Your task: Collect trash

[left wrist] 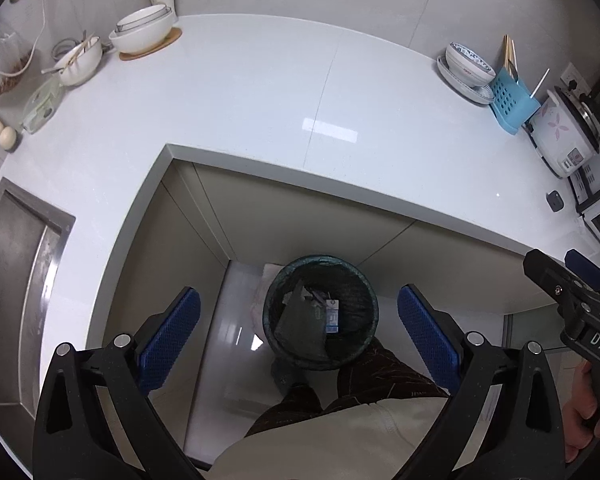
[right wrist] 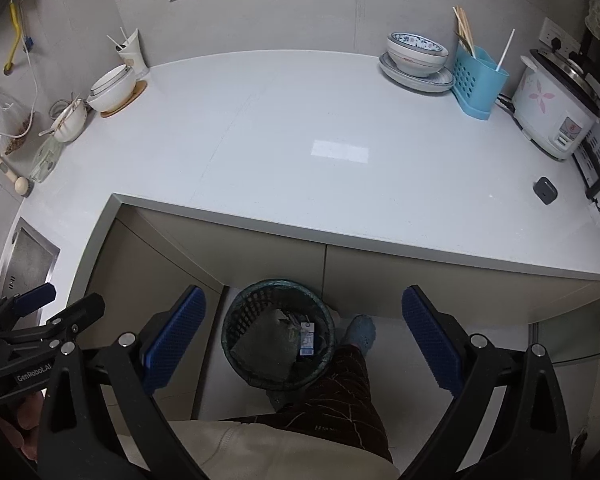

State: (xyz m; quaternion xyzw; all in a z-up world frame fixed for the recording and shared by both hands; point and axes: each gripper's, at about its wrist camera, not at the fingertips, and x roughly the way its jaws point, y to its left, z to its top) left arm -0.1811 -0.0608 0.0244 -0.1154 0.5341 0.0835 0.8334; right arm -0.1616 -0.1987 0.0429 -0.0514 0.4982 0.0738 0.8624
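Both grippers hang above the floor in front of the white counter (right wrist: 300,128), each with its blue-padded jaws spread wide and nothing between them. The left gripper (left wrist: 298,332) and the right gripper (right wrist: 304,332) both look down on the dark mesh bin (right wrist: 278,334), which stands on the floor under the counter's front edge, near its inner corner. Inside the bin lie crumpled grey paper (right wrist: 266,346) and a small blue-and-white packet (right wrist: 307,338), the packet toward the bin's right side. A person's dark patterned trouser leg (right wrist: 340,388) touches the bin's near rim, and a foot in a blue slipper (right wrist: 362,332) rests just beside the bin on the right.

Along the counter's back edge stand white bowls on a wooden mat (right wrist: 114,90) at the left, a patterned bowl on a plate (right wrist: 416,58), a blue utensil basket (right wrist: 478,80) and a rice cooker (right wrist: 552,108) at the right. A steel sink (left wrist: 16,292) is set into the counter's left end.
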